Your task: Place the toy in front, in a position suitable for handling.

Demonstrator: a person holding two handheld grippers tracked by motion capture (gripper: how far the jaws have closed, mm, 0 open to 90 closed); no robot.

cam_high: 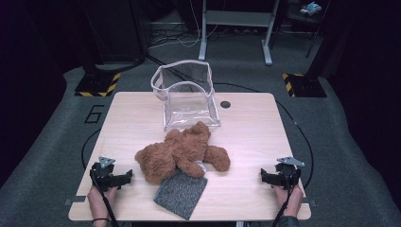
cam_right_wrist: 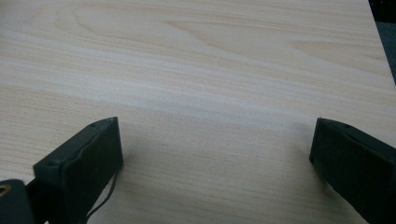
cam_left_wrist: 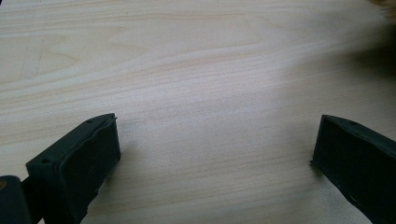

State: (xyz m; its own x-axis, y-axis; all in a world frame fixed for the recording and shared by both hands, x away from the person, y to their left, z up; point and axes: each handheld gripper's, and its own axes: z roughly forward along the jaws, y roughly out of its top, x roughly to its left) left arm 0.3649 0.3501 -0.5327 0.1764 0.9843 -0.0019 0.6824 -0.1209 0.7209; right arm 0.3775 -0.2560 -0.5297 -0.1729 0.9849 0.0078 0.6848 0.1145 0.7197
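Nearest me, a grey cloth (cam_high: 181,193) lies on the table (cam_high: 246,137), its far corner tucked under the brown teddy bear (cam_high: 182,153). Behind the bear stands a clear plastic bag (cam_high: 187,94), mouth open. My left gripper (cam_high: 126,178) rests near the bear, jaws spread wide, holding nothing. My right gripper (cam_high: 263,177) sits well apart, equally wide and empty.

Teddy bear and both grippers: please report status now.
Left gripper open, right gripper open, both empty. Teddy bear lying untouched, partly on grey cloth. Clear bag behind, open.
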